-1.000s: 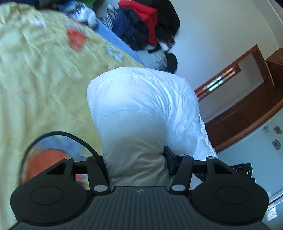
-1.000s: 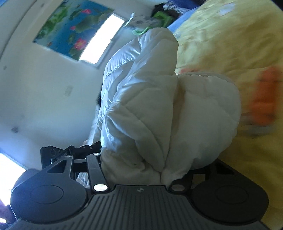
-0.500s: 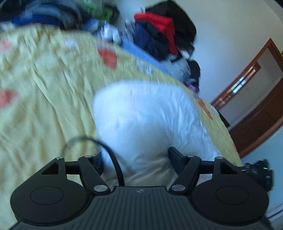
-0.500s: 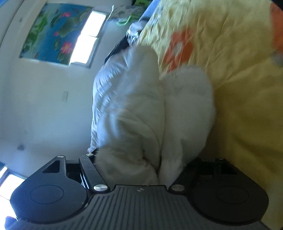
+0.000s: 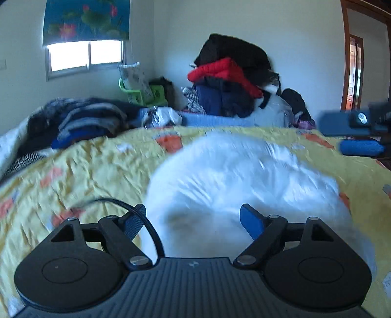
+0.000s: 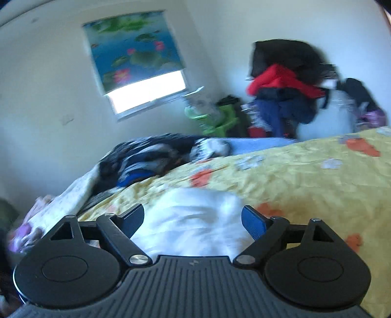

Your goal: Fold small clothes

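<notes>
A puffy white jacket [image 5: 244, 181] lies in a soft heap on the yellow bedspread [image 5: 80, 171], close to the near edge of the bed. It looks blurry in both views. The left gripper [image 5: 193, 217] is right over the near part of the jacket. Its two blue pads [image 5: 251, 223] stand wide apart, one on each side of the white cloth, and they do not squeeze it. A thin black cable [image 5: 139, 215] curls past the pad on the left side of that view. The right gripper [image 6: 193, 217] is spread wide too, with the white jacket [image 6: 193, 220] seen between its blue pads [image 6: 254, 225], and it holds nothing. In the left wrist view the right gripper [image 5: 359, 129] also shows as a blue and black shape over the right edge of the bed. The bedspread has orange and white flower shapes on it. At the far left corner of the bed sits a pile of dark striped clothes [image 5: 80, 119]. Past the far edge of the bed a tall heap of clothes [image 5: 234, 75] leans on the wall, with black on top, then red, then dark blue. A green basket [image 5: 139, 94] stands beside it. On the wall there is a window [image 5: 85, 57] with a blue flower blind [image 5: 85, 20] pulled partway down. A brown wooden door frame [image 5: 347, 53] stands at the right.
</notes>
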`<state>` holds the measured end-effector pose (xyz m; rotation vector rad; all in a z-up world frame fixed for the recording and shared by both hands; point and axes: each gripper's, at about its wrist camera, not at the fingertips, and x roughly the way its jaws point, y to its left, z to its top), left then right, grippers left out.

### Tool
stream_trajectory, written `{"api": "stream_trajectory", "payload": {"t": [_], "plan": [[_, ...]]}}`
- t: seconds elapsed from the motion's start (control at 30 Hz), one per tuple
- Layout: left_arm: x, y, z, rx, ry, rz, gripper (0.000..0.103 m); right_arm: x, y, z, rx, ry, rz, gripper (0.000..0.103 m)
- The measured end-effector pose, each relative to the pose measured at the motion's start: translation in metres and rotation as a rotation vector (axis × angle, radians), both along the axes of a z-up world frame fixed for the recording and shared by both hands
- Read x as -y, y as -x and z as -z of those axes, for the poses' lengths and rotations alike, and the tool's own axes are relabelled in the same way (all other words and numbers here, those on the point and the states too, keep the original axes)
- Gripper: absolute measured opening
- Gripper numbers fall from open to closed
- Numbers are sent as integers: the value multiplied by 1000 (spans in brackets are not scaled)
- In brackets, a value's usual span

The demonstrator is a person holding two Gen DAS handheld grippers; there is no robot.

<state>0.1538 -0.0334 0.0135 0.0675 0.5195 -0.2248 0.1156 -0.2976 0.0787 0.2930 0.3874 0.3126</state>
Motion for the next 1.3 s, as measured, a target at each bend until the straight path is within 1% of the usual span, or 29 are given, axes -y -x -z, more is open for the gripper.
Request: {"api": "stream_trajectory", "payload": {"t": [0.07,0.1,0.13,0.2,0.23,0.27,0.3,0.33,0.37,0.4,0.43,0.53,0.6,0.67,0.7,0.77,0.8,0.83,0.87,0.93,1.03,1.1,1.2,1.3], "plan": [[6,6,5,21,-30,-1,84,-17,-8,3,-37,-14,-77,92],[10,8,7,30,-51,0,84,-23,-11,9,-68,-20,-109,92],[13,9,8,40,-70,-6,84,-28,-17,14,-98,-22,-123,90],[19,9,11,31,-77,11,84,-38,-25,27,-142,-10,-130,89],[23,8,14,13,-80,26,84,-43,-23,33,-146,-8,-128,92],[25,7,19,-16,-71,34,84,-46,-25,40,-166,-9,-129,93],[27,5,25,-41,-57,36,84,-48,-32,50,-208,-7,-131,93],[29,4,33,-39,-69,36,84,-48,-37,60,-254,4,-128,92],[33,4,41,-21,-92,34,85,-49,-47,72,-277,6,-132,91],[34,5,47,-14,-100,33,85,-49,-48,82,-276,-1,-139,91],[33,4,50,-22,-92,28,86,-52,-49,88,-264,5,-146,91],[31,5,52,-14,-85,30,88,-57,-46,90,-257,9,-142,92],[29,6,52,-7,-86,36,88,-53,-42,87,-250,-25,-127,89],[26,5,49,-12,-71,39,88,-43,-41,85,-238,-69,-101,84],[23,3,46,-14,-63,38,88,-38,-34,82,-228,-98,-77,84],[17,9,35,-14,-37,15,88,-27,-21,73,-185,-130,-37,89],[14,13,30,-6,-27,9,88,-25,-10,66,-149,-128,-14,90],[10,19,25,6,-20,7,88,-21,3,60,-106,-123,7,93],[7,26,20,16,-26,3,88,-20,13,55,-81,-119,16,97],[3,40,11,32,-46,-18,89,-20,35,49,-57,-91,32,97],[2,60,4,30,-92,-33,89,-27,57,47,-57,-13,65,98],[3,69,7,28,-108,-33,89,-32,68,50,-67,8,69,98],[5,76,13,31,-128,-40,89,-41,70,59,-109,24,55,97],[4,80,13,26,-122,-35,89,-48,70,69,-155,39,55,97]]}}
